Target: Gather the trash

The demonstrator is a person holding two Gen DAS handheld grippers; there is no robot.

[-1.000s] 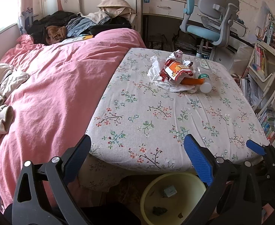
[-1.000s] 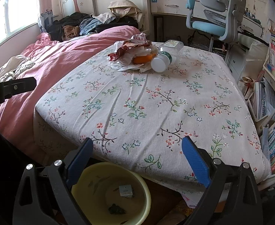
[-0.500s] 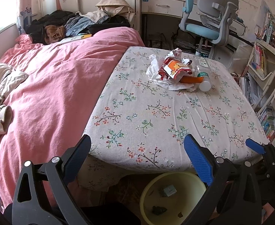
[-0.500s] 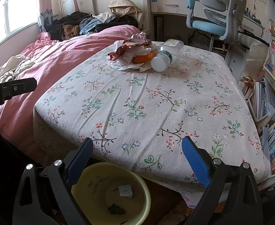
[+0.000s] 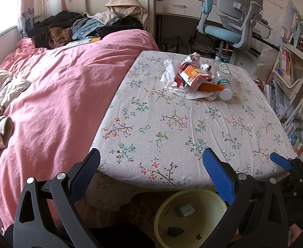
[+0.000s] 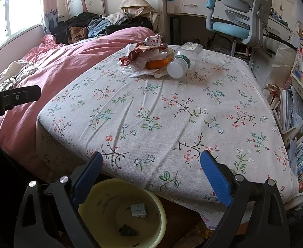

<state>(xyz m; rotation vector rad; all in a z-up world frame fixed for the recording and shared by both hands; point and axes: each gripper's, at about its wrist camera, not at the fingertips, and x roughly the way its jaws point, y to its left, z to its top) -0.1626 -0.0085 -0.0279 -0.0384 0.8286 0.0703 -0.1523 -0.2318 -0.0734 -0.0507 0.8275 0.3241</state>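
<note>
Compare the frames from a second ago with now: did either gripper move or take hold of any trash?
Almost nothing changed. The left gripper drew back slightly, so the trash pile sits a touch higher in its view; nothing was grasped or released. The right gripper stayed put, both stay open and empty, and the plastic bottle, the wrappers and the yellow basin with its scraps lie as before.

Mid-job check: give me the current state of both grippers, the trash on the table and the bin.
left gripper: open, empty, near table edge
right gripper: open, empty, above the bin
plastic bottle: lying on its side, capped, looks empty
snack wrapper: crumpled, on the pile
white plastic bag: crumpled, under the wrapper
orange item: partly hidden in the pile
yellow bin: upright on floor, holding a few scraps
</note>
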